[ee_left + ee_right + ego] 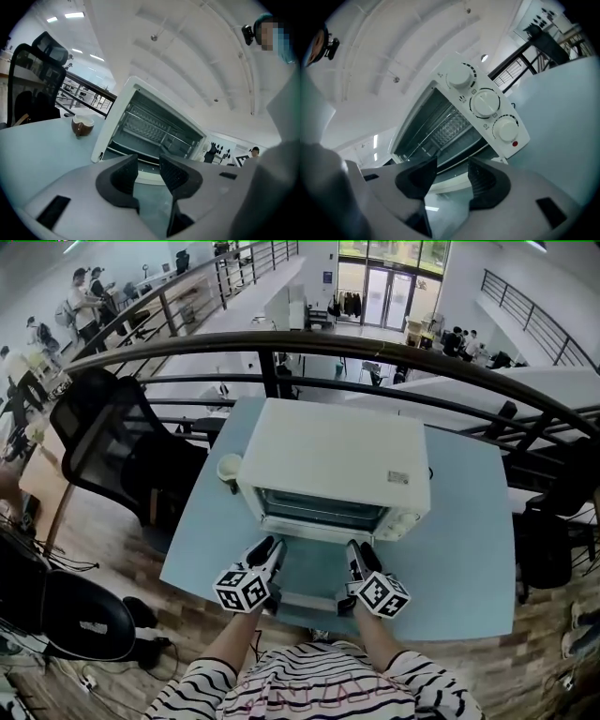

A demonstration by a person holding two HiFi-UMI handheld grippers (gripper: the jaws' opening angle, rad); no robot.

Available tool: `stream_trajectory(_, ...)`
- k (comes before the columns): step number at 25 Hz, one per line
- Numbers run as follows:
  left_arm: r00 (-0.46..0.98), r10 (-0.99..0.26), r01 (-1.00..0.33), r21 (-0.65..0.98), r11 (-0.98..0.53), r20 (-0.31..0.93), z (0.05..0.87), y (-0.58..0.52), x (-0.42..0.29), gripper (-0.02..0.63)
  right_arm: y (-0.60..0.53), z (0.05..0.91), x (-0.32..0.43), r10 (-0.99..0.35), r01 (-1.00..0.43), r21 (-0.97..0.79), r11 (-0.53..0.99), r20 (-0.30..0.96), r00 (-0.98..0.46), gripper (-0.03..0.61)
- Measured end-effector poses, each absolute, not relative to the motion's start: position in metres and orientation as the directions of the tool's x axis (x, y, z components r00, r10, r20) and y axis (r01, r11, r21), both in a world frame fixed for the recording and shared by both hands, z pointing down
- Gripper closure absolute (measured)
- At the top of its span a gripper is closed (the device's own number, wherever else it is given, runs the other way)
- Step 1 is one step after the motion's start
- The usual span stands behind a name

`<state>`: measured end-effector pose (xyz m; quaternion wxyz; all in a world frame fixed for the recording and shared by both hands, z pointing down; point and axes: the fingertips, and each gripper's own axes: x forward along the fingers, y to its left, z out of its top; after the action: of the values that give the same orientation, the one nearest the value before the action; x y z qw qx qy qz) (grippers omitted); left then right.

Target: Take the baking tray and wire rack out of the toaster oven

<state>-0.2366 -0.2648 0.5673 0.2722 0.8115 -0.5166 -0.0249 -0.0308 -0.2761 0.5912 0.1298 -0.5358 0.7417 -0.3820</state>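
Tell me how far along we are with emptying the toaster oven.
Done: the oven door is open and lies flat. In hand: the left gripper and right gripper hover by the door, jaws apart, holding nothing. Left: both the baking tray and the wire rack sit inside the oven; neither is gripped or pulled out yet.

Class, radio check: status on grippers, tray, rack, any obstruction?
Left gripper and right gripper open, empty. Baking tray and wire rack inside toaster oven, door down. Nothing blocking.

Open-plan office mezzanine, black railing [309, 341], mesh office chair [112, 442], people [82, 298] gathered beyond
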Motion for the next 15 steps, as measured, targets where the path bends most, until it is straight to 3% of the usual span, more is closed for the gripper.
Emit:
stream_trajectory(5, 0.457, -0.851, -0.806, 0.525, -0.274, 0.258, 0.582, -0.299, -0.232, 0.483, -0.298, 0.608, -0.024, -0.921, -0.542, -0.840, 0.026, 0.191, -0.339, 0.370)
stream_trajectory(15, 0.428, -0.865, -0.721, 0.676, -0.153, 0.261, 0.608, -0.358, -0.232, 0.473, -0.345, 0.617, -0.016, -0.954, -0.354, -0.935, -0.026, 0.129, -0.271, 0.397)
